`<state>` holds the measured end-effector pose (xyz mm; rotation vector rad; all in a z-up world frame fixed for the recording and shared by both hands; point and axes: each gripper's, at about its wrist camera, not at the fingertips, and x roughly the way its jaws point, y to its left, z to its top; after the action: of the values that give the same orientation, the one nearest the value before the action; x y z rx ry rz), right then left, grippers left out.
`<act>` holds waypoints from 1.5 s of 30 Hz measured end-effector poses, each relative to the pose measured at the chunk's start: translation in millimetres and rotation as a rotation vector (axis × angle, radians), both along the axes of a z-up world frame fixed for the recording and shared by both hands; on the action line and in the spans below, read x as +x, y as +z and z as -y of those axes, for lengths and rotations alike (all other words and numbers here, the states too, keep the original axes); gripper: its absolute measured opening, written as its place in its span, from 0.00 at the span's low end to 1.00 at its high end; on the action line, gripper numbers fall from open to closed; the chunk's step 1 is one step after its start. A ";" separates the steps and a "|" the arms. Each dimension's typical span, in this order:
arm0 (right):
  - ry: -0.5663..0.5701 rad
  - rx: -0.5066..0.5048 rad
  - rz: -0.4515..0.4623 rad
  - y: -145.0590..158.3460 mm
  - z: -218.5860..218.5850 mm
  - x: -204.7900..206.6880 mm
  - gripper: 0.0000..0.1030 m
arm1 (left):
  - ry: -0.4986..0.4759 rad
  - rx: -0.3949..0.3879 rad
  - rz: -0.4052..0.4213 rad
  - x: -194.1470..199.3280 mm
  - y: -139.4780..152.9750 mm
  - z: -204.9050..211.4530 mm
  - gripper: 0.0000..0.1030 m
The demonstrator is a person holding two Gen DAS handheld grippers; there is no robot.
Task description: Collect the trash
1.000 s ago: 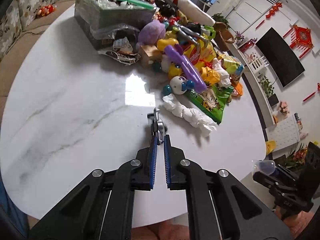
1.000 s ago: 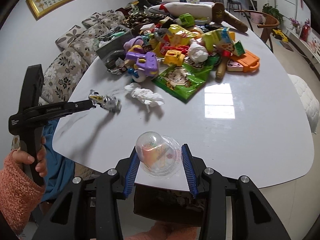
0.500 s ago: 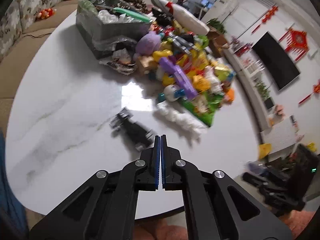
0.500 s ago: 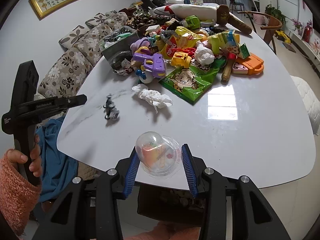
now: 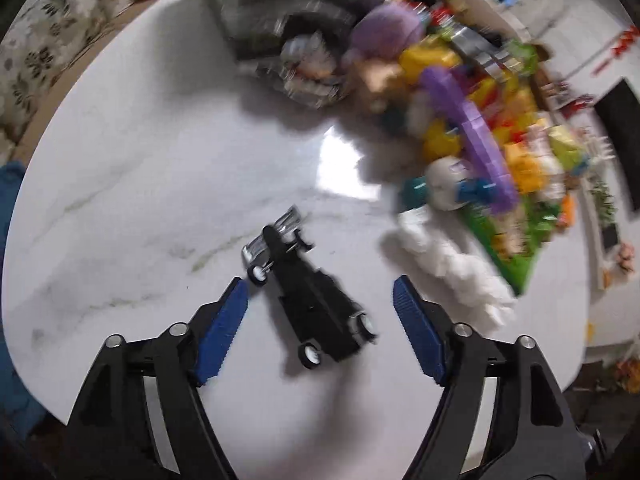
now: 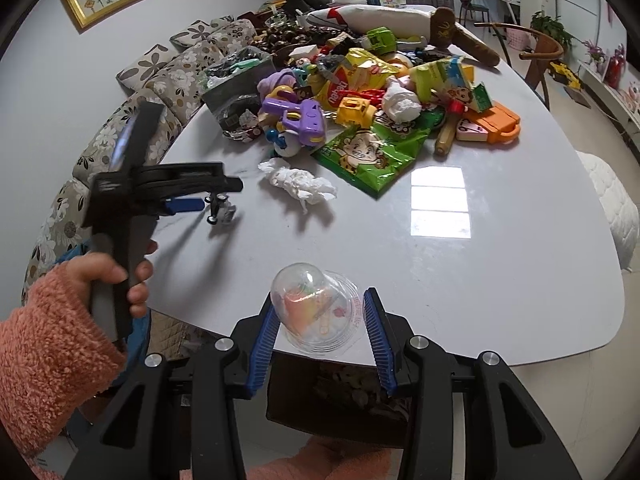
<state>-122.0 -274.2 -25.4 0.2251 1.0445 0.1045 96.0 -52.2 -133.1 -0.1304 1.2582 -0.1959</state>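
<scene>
Our left claw (image 5: 320, 340), jaws just spread, straddles the toy car (image 5: 308, 296) lying diagonally on the counter (image 5: 120, 200), while the crumpled tissue (image 5: 452, 268) waits just right and our right claw (image 6: 320, 332) pinches a clear dome cup (image 6: 316, 308).

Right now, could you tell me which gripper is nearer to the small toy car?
Left. The left gripper hangs open right over the toy car; the right gripper holds a clear dome cup at the table's edge.
</scene>
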 end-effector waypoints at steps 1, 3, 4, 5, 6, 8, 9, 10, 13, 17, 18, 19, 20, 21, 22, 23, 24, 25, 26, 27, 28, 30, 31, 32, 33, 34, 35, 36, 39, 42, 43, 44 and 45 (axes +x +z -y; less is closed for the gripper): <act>-0.007 0.000 0.001 0.1 2.8 -0.9 0.42 | -0.007 0.006 0.001 -0.8 0.8 2.9 0.43; -0.020 0.005 0.001 0.2 7.4 -2.0 0.42 | -0.017 -0.031 -0.016 -4.1 3.4 2.7 0.33; -0.026 0.009 0.001 0.0 9.3 -2.3 0.42 | -0.018 -0.036 -0.017 -7.3 5.0 1.3 0.33; -0.032 0.017 0.001 -0.4 11.4 -2.6 0.42 | -0.017 -0.038 -0.011 -12.9 7.5 -2.4 0.33; -0.033 0.019 0.000 -0.5 12.1 -2.7 0.42 | -0.015 -0.051 -0.014 -18.4 9.5 -6.7 0.33; -0.026 0.022 -0.003 -1.2 11.7 -2.6 0.42 | -0.035 -0.086 -0.006 -32.7 17.4 -14.2 0.33; -0.010 0.021 -0.008 -1.9 9.8 -3.0 0.42 | -0.054 -0.078 0.006 -43.5 23.9 -16.1 0.33; 0.007 0.014 -0.011 -2.4 7.7 -3.9 0.42 | -0.082 -0.067 0.019 -58.1 31.7 -17.4 0.33; 0.071 -0.010 -0.036 -6.9 -0.2 -13.9 0.42 | -0.193 -0.052 0.037 -102.8 47.0 -12.3 0.33; 0.121 -0.050 -0.113 -26.2 -6.8 -41.6 0.42 | -0.374 -0.003 -0.005 -180.7 45.8 -4.7 0.33; 0.128 -0.057 -0.143 -35.0 -7.4 -50.0 0.42 | -0.410 0.006 -0.028 -196.8 39.2 -1.6 0.33; 0.130 -0.060 -0.174 -44.6 -7.8 -57.1 0.42 | -0.434 0.016 -0.045 -205.8 32.8 1.0 0.33; 0.127 -0.065 -0.202 -54.4 -8.0 -63.0 0.42 | -0.469 0.031 -0.065 -218.2 20.9 5.3 0.33; 0.123 -0.065 -0.241 -67.9 -8.3 -69.8 0.42 | -0.493 0.049 -0.082 -227.9 6.1 8.8 0.33; 0.116 -0.061 -0.276 -81.9 -8.4 -75.9 0.42 | -0.498 0.066 -0.102 -232.7 -5.5 10.1 0.33; 0.108 -0.058 -0.294 -91.4 -8.1 -79.5 0.41 | -0.507 0.083 -0.142 -241.1 -28.9 12.8 0.33; 0.096 -0.061 -0.313 -107.3 -7.6 -84.6 0.41 | -0.510 0.089 -0.158 -246.0 -44.9 13.7 0.33; 0.084 -0.068 -0.332 -122.2 -7.0 -87.3 0.41 | -0.511 0.106 -0.169 -248.6 -59.8 15.8 0.33; 0.072 -0.075 -0.345 -133.6 -6.1 -88.5 0.41 | -0.513 0.132 -0.189 -253.0 -84.8 17.8 0.33; 0.049 -0.077 -0.359 -152.4 -3.6 -88.7 0.41 | -0.515 0.148 -0.202 -255.7 -105.9 19.8 0.33; 0.028 -0.076 -0.371 -169.2 -1.1 -87.7 0.41 | -0.510 0.162 -0.220 -257.2 -128.7 21.7 0.33; -0.021 -0.081 -0.401 -202.4 3.8 -83.7 0.42 | -0.491 0.175 -0.250 -255.1 -167.4 21.2 0.35; -0.044 -0.089 -0.420 -222.3 6.1 -80.8 0.49 | -0.481 0.191 -0.267 -254.6 -182.5 19.2 0.42; -0.062 -0.109 -0.439 -236.1 7.5 -78.4 0.59 | -0.465 0.226 -0.302 -252.9 -208.8 20.5 0.46; -0.084 -0.126 -0.471 -257.5 9.0 -75.2 0.59 | -0.450 0.244 -0.331 -250.3 -225.7 20.0 0.55; -0.089 -0.131 -0.486 -267.8 8.6 -74.1 0.62 | -0.435 0.256 -0.358 -246.8 -240.4 18.3 0.61; -0.098 -0.159 -0.507 -282.4 8.8 -72.1 0.72 | -0.425 0.278 -0.384 -244.5 -256.0 19.0 0.62; -0.104 -0.180 -0.512 -289.6 8.6 -70.9 0.76 | -0.426 0.294 -0.407 -242.9 -268.2 20.4 0.65; -0.137 -0.179 -0.532 -301.2 12.3 -71.6 0.77 | -0.415 0.312 -0.431 -238.2 -283.5 16.2 0.70; -0.175 -0.163 -0.533 -294.2 20.2 -77.4 0.80 | -0.409 0.311 -0.441 -237.0 -276.4 9.3 0.71; -0.182 -0.154 -0.535 -287.7 22.1 -78.2 0.81 | -0.417 0.309 -0.446 -237.2 -273.0 9.6 0.71; -0.184 -0.146 -0.533 -280.4 24.3 -78.8 0.81 | -0.432 0.306 -0.456 -238.7 -267.5 8.1 0.71; -0.175 -0.128 -0.530 -267.2 23.9 -80.1 0.81 | -0.444 0.301 -0.464 -239.4 -262.7 5.8 0.71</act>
<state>-202.1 -298.1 -292.6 0.2324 1.5471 -0.1915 -143.4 -57.9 -395.8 0.3880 1.7546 -0.3694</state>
